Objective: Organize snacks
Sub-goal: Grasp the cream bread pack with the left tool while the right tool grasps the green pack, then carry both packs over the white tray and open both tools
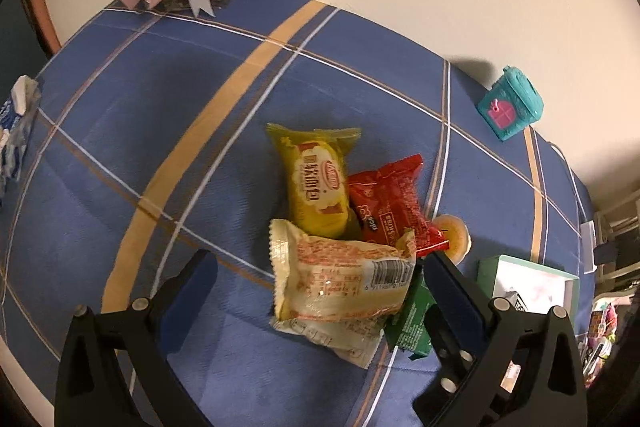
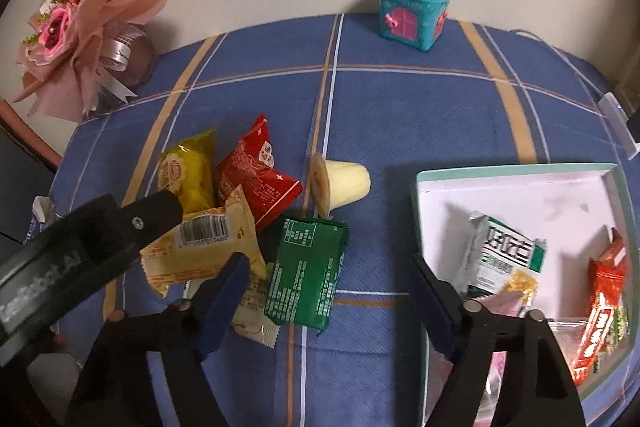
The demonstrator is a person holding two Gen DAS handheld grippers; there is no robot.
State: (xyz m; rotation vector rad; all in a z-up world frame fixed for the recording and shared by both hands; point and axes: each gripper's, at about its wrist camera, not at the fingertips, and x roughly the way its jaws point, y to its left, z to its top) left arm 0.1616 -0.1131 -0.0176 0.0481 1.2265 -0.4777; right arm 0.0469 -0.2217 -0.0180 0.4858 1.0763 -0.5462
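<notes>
Sorting loose snacks into the pale green-rimmed box (image 2: 516,169) at the right of the blue plaid tablecloth (image 1: 140,131). The box already holds a white-and-green packet (image 2: 506,255) and an orange-red bar (image 2: 600,311), so the task looks partly done.

Pile left of the box: yellow cake packet (image 1: 316,183), red packet (image 1: 390,203), cream packet with barcode (image 1: 340,279) lying over another pale wrapper, green packet (image 2: 308,267), and a jelly cup (image 2: 344,183) tipped on its side.

Left gripper (image 1: 320,271): jaws wide apart, holding nothing, one finger each side of the cream packet, low over it. Contact cannot be confirmed.

Right gripper (image 2: 328,287): jaws wide apart, empty, hovering above the green packet with its right finger close to the box wall.

Step in hand, by my reading: left gripper picks up the cream packet.
- Close across the packet's narrow width, on the filled middle, not the crimped ends.
- Lift straight up so the wrapper beneath and the red packet do not drag.
- Soft film will crumple; squeeze gently.
- Keep the right gripper clear of the path to the box.
</notes>
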